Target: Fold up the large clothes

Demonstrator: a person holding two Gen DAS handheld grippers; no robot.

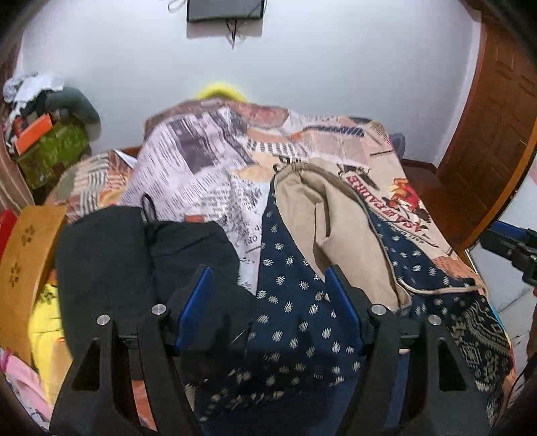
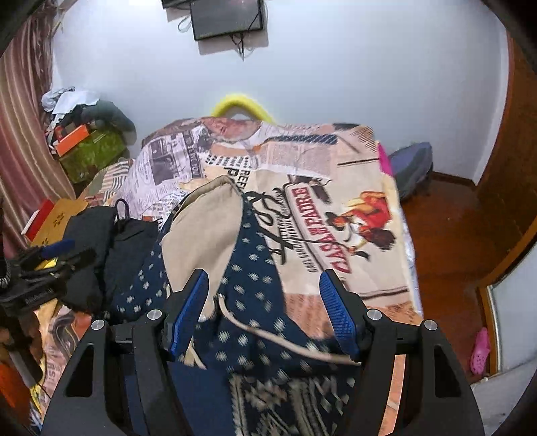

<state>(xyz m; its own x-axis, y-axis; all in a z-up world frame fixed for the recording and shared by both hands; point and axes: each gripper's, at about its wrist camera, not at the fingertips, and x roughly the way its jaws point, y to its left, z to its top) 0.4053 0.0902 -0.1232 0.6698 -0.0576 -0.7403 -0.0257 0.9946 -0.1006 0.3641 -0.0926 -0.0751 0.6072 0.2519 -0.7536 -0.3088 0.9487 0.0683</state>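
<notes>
A heap of clothes lies on a bed with a newspaper-print sheet. A beige garment with a drawstring cord rests on a navy patterned cloth. A black garment lies to their left. My left gripper hovers open over the seam between the black and navy cloth, its pads pressing on nothing. My right gripper also stands open, above the navy cloth and the cord. Each gripper shows at the edge of the other's view.
Green and orange boxes with loose clutter stand at the back left by a striped curtain. A wooden door and wooden floor are to the right. A pink shoe lies on the floor; a screen hangs on the wall.
</notes>
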